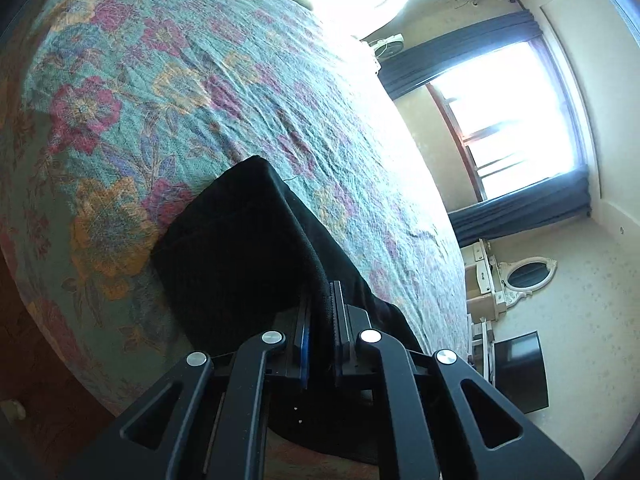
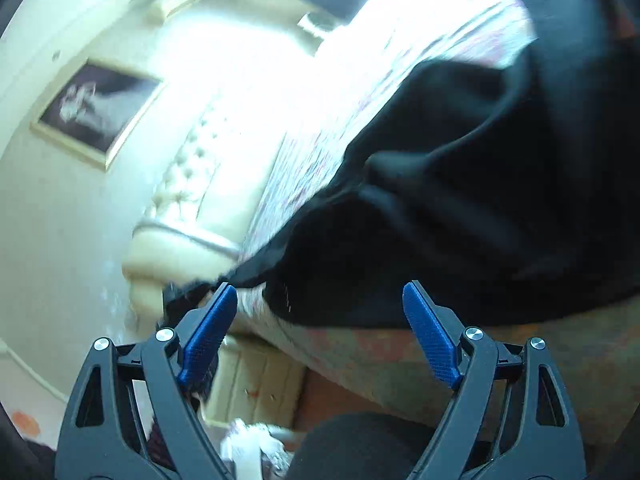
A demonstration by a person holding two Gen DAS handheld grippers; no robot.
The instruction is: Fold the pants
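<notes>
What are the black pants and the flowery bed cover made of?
The black pants look like soft, matte knit or fleece: they sag in thick folds without shine. The flowery bed cover looks like woven cotton, with a crinkled, grainy weave. Neither is certain.

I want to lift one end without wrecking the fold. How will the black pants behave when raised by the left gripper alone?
Probably floppy: the black pants sag in soft folds on the floral bedspread and bunch loosely in the right wrist view. Likely to drape from the left gripper, shut on one edge, so the free part may unfold. The open right gripper gives no support.
</notes>
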